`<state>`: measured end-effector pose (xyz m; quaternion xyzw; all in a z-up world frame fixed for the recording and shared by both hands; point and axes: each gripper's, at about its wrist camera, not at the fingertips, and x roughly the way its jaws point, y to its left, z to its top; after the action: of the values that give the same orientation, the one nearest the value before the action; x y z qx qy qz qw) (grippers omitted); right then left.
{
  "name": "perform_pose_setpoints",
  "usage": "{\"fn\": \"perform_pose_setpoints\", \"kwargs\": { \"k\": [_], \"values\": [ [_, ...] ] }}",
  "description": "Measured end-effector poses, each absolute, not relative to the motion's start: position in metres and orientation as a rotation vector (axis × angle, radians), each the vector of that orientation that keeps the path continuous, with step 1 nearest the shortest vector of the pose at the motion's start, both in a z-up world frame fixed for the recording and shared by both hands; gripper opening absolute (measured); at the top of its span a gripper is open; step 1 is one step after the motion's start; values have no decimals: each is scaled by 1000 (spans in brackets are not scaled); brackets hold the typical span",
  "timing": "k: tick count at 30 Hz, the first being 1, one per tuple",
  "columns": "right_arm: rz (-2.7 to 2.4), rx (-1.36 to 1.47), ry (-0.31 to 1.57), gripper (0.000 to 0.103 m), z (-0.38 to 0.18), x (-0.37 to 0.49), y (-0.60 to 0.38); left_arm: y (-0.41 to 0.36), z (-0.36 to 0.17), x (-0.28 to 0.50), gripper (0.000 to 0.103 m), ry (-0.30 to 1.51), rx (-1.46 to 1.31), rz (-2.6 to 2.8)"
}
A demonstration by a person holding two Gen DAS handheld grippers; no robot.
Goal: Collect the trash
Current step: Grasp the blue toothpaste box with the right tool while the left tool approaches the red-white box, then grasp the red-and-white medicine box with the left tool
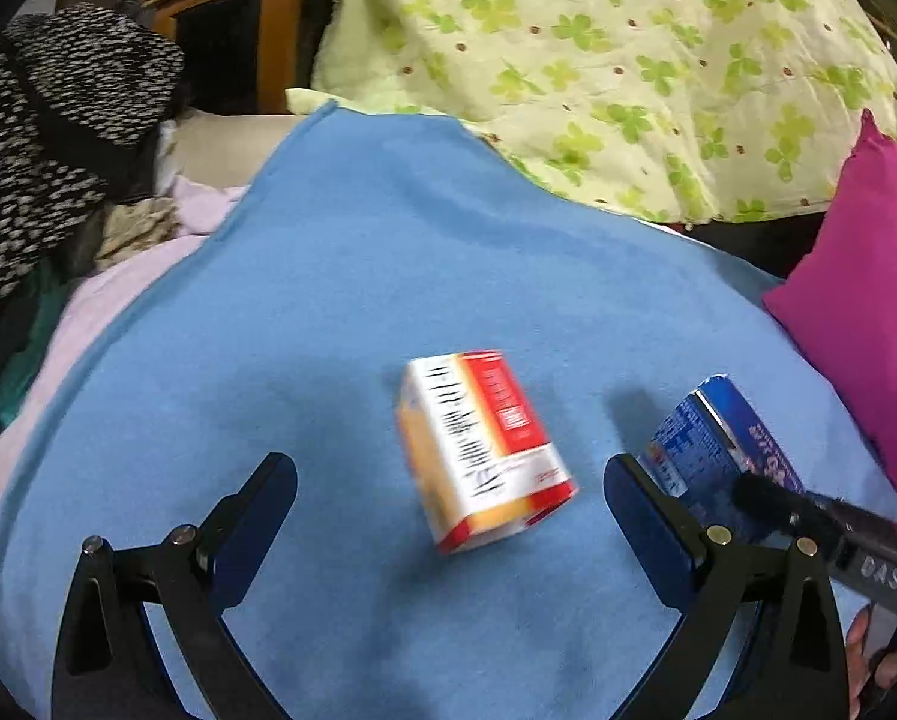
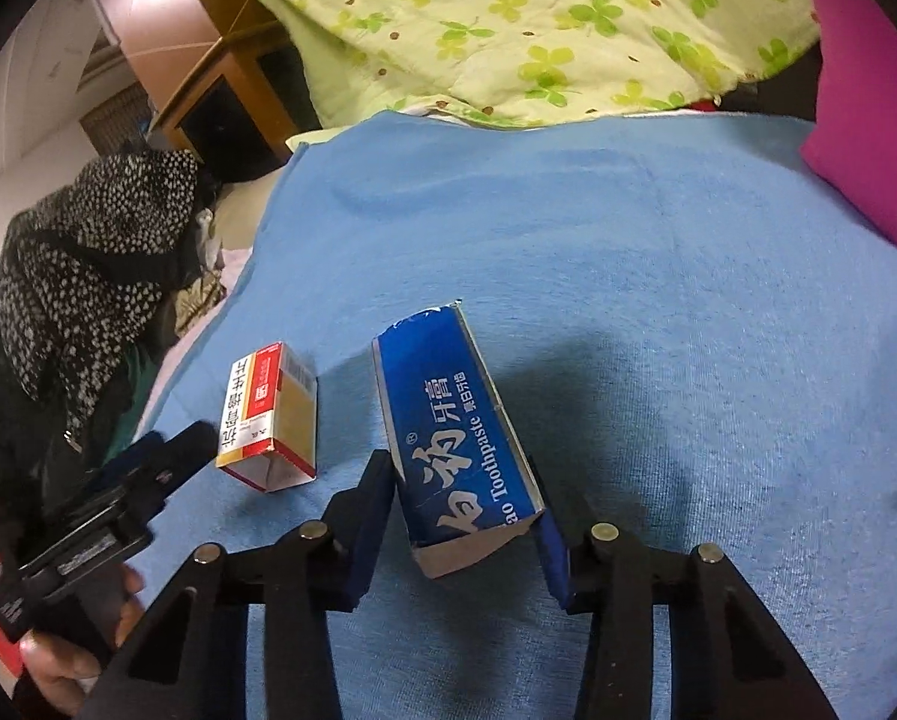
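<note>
Toothpaste box [image 2: 457, 420] lengthwise between right gripper [image 2: 463, 534] pads, apparently pinched at its near end on blue cloth [image 2: 658, 300]; medicine box [image 1: 484, 450] just ahead of wide-open left gripper [image 1: 448, 510].

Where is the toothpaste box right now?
The toothpaste box lies on the blue towel, between the right gripper fingers, right of the small red-and-yellow box.

Two boxes: one blue toothpaste box [image 2: 460, 438]; one red-and-yellow box [image 1: 484, 450].
</note>
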<state>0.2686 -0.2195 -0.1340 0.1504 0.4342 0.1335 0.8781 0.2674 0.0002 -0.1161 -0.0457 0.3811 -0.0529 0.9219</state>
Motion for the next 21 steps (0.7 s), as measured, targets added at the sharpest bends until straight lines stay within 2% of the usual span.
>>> {"fn": "perform_pose_setpoints", "kwargs": {
  "k": [6, 8, 9, 12, 14, 21],
  "values": [
    [289, 343, 901, 47, -134, 267, -228, -12, -127, 282, 101, 817, -57, -113],
    [287, 355, 898, 47, -133, 266, -232, -10, -131, 286, 93, 827, -56, -107],
    [285, 359, 896, 47, -133, 265, -234, -9, -134, 287, 84, 838, -57, -108],
    [276, 364, 890, 47, -131, 262, -237, -3, -140, 289, 76, 873, -119, -150],
    [268, 368, 889, 47, -129, 260, -238, -4, -139, 288, 62, 869, -131, -170],
    [269, 372, 857, 47, -114, 244, -241, -10, -132, 277, 54, 831, -70, -151]
  ]
}}
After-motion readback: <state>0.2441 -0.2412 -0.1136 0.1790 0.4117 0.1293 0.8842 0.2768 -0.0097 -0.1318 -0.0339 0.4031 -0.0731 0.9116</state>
